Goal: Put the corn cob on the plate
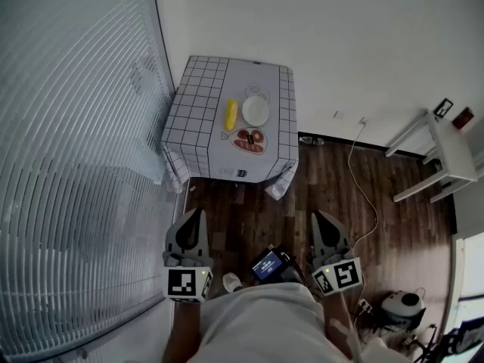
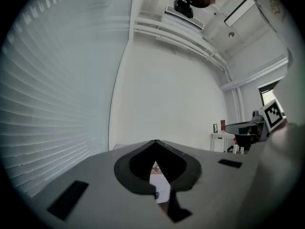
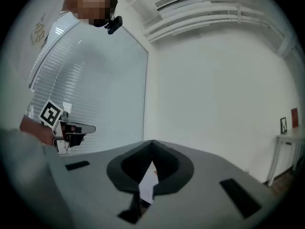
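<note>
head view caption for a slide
Shut left claw and right claw held far from the corn cob beside the white plate

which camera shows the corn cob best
The head view: the corn cob lies whole and unblocked on the table, beside the plate. Both gripper views look past shut fingers at walls; no cob can be made out.

Corn cob [image 1: 231,114]: we see plain yellow.
Plate [image 1: 255,111]: we see plain white.
Surface [image 1: 198,97]: we see a white cloth, with a thin black grid down its sides.
Floor [image 1: 325,195]: we see dark brown wood planks.
Left gripper [image 1: 198,213]: we see grey, with a black-and-white square marker on its cube.
Right gripper [image 1: 317,216]: we see the same colours.
Blinds [image 1: 68,127]: we see pale grey slat stripes.
</note>
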`<move>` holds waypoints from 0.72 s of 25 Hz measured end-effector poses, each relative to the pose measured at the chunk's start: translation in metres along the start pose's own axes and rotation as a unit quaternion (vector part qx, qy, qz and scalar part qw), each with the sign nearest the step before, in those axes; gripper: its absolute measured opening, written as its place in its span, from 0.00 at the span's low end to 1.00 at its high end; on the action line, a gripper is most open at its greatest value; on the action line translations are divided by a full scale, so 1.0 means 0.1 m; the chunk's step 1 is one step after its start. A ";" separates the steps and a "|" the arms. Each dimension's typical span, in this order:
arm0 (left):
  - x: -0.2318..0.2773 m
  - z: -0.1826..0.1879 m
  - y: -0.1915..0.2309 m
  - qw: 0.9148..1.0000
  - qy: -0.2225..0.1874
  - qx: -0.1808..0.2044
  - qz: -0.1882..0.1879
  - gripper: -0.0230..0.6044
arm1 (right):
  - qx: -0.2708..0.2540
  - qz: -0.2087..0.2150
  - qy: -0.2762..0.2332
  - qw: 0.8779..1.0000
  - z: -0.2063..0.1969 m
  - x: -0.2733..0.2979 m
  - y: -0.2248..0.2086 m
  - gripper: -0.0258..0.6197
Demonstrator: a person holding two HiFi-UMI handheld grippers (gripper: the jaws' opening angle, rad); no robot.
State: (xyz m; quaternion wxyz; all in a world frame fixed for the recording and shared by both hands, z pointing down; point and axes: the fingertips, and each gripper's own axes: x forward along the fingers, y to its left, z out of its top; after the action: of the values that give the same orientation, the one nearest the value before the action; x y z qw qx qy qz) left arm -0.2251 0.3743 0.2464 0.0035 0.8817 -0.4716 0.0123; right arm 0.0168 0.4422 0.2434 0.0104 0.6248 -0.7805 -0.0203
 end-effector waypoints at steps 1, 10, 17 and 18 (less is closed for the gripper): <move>-0.02 -0.02 -0.01 1.000 0.003 0.001 -0.001 0.05 | 0.003 0.000 0.001 1.000 0.00 -0.02 0.02 0.05; -0.09 -0.07 -0.02 1.000 0.010 0.001 -0.006 0.05 | 0.019 -0.001 0.005 1.000 0.04 -0.06 0.07 0.05; -0.12 0.00 -0.06 1.000 0.005 0.013 -0.021 0.05 | 0.022 -0.023 0.008 0.999 0.07 -0.14 0.11 0.05; -0.13 -0.01 -0.07 1.000 0.009 0.014 -0.025 0.05 | 0.024 -0.026 0.009 0.999 0.09 -0.17 0.11 0.05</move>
State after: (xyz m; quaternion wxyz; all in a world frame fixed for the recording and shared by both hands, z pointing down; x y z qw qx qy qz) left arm -0.2266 0.3893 0.2469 -0.0049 0.8931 -0.4490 0.0265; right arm 0.0090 0.4613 0.2351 0.0018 0.6452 -0.7640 0.0033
